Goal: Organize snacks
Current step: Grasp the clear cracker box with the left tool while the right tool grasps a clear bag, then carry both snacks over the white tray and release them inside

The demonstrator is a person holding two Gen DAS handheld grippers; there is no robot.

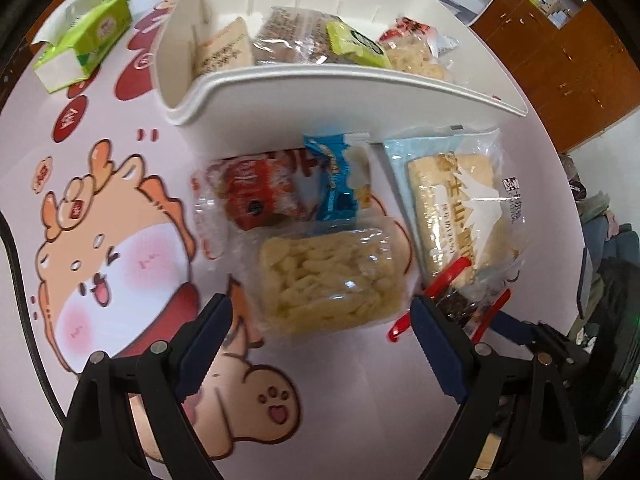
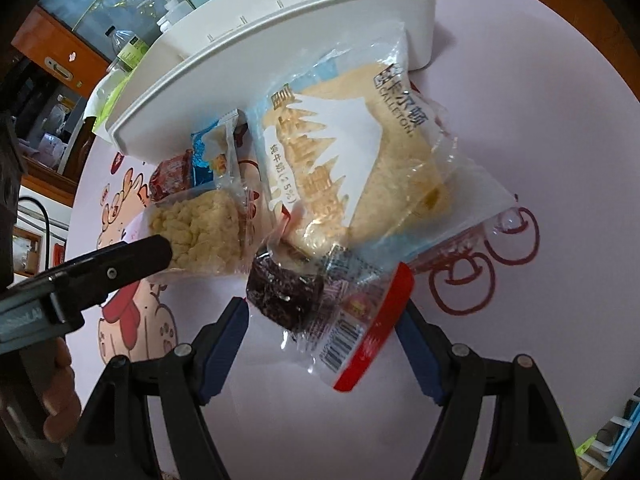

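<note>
Grippers both wide and holding nothing, my left gripper [image 1: 320,312] over the puffed rice cake pack [image 1: 330,280], right gripper [image 2: 322,312] straddling the dark brownie packet [image 2: 304,300], white bin [image 1: 360,88] behind.

Bare surface [image 1: 340,392] lies between the left tool [image 1: 320,344] fingers at six o'clock. At twelve o'clock the white bin [image 1: 360,92] wall blocks passage (loose snack packets [image 1: 332,280] crowd its foot), leaving room toward nine o'clock.
</note>
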